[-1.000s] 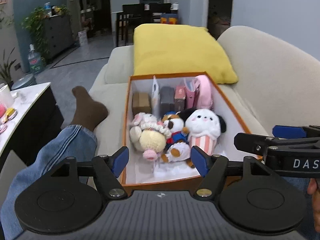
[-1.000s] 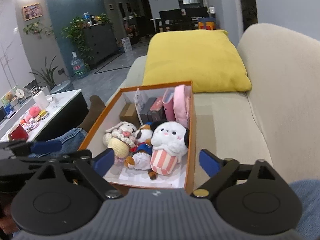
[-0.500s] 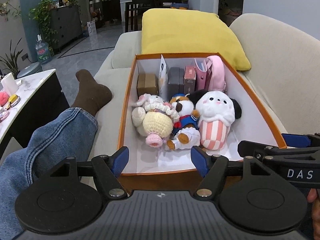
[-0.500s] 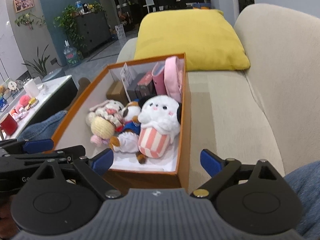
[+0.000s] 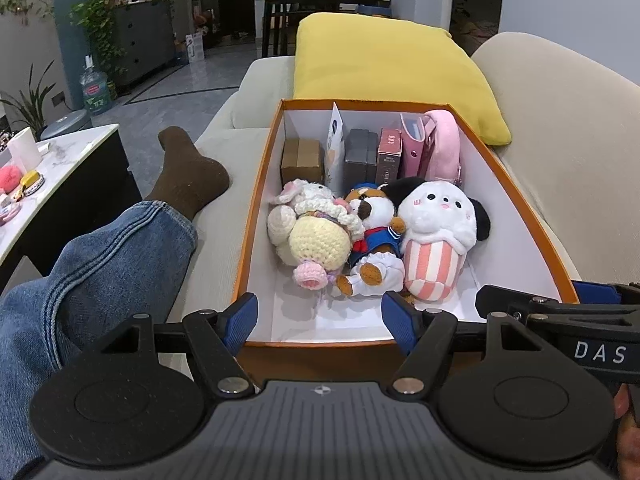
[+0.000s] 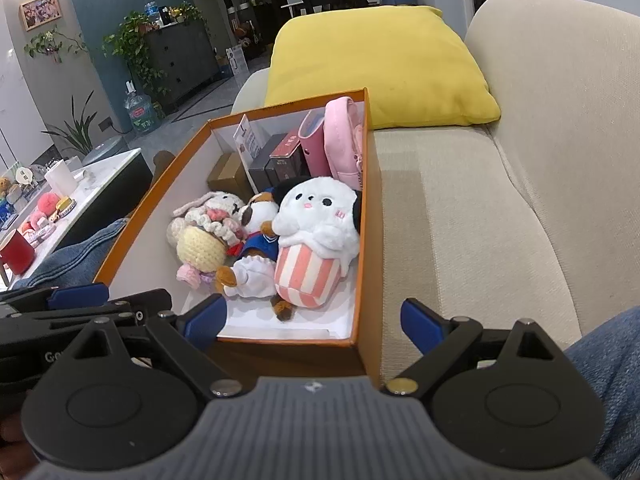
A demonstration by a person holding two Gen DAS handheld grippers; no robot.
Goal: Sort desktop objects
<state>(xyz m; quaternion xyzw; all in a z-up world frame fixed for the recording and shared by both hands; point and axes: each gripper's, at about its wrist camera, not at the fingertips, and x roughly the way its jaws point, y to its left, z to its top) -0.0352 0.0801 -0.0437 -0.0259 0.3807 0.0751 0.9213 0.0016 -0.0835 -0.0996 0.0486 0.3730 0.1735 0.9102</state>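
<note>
On the beige sofa seat (image 6: 460, 216) sits the orange cardboard box with white inside (image 5: 256, 216), with three soft toys lying side by side in the middle and small boxes and a pink pouch (image 5: 442, 144) standing tidy at its 12 o'clock end. The left gripper (image 5: 320, 320) and the right gripper (image 6: 314, 318) hang at the box's 6 o'clock edge. Both have fingers wide apart and hold nothing, likely ready to pick or lift.

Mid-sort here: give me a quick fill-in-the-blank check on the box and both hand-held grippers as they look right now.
1. The three plush toys lie inside the ____ box.
2. The cushion behind the box is ____.
3. Both the left hand-held gripper and the right hand-held gripper are ____ and hold nothing.
4. The white plush in a striped cup lies nearest the box's ____ wall.

Missing words: orange; yellow; open; right
</note>
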